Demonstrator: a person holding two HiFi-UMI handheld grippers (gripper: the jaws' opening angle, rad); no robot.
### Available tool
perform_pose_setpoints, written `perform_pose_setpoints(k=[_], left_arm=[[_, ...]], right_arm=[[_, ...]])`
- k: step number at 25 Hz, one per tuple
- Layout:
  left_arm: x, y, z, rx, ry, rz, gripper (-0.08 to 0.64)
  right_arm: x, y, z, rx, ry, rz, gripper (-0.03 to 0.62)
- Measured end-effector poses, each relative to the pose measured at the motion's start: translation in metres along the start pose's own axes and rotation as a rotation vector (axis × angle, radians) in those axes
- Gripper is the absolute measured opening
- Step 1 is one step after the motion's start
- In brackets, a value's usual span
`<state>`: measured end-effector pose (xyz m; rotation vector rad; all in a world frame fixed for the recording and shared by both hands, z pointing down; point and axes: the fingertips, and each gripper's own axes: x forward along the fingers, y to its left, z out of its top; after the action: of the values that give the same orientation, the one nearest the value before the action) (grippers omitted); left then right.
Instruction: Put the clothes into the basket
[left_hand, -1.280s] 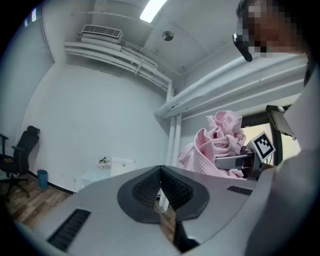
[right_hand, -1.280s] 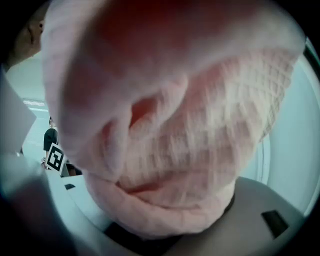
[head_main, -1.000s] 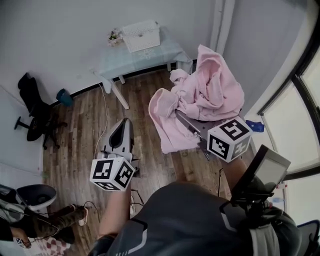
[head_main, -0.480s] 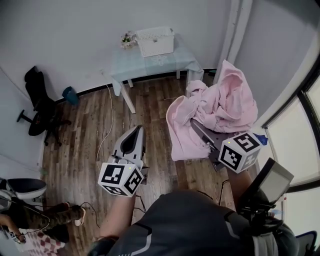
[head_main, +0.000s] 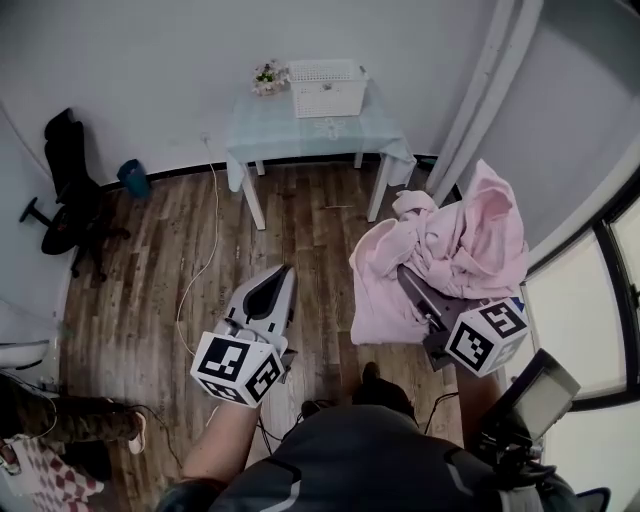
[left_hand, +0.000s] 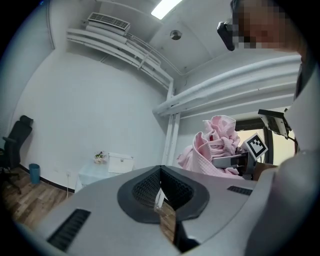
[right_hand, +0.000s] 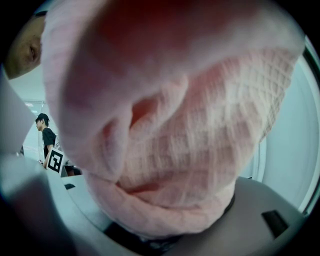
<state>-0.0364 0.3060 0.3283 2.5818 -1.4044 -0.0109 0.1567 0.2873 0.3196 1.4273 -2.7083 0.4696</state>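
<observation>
A big pink waffle-weave garment hangs bunched from my right gripper, which is shut on it with the jaws wide around the thick cloth. In the right gripper view the pink cloth fills almost everything and hides the fingertips. The white basket stands on a small table against the far wall, well beyond both grippers. My left gripper is held out level over the wooden floor, shut and holding nothing. The left gripper view shows its jaws meeting, with the basket far off and the garment to the right.
A small flower pot sits beside the basket. A black office chair and a blue bin stand at the left wall. A white cable trails over the floor. A white pillar and a window are on the right.
The head view has swung, so the table and basket now sit nearer the frame's middle. The right gripper with the pink garment shows further right and lower. Both grippers keep their state.
</observation>
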Motion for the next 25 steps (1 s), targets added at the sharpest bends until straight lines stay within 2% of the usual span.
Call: perform_pose_setpoints(k=[9, 14, 25], left_arm=[[-0.008, 0.002, 0.011, 0.031, -0.023, 0.051, 0.009], [-0.014, 0.004, 0.037, 0.069, -0.063, 0.06, 0.009], [-0.014, -0.001, 0.039, 0.075, -0.062, 0.089, 0.009]], right_arm=[[0.004, 0.005, 0.007, -0.037, -0.036, 0.049, 0.334], [0.004, 0.013, 0.014, -0.049, -0.068, 0.055, 0.334], [0.001, 0.014, 0.02, -0.092, -0.071, 0.093, 0.334]])
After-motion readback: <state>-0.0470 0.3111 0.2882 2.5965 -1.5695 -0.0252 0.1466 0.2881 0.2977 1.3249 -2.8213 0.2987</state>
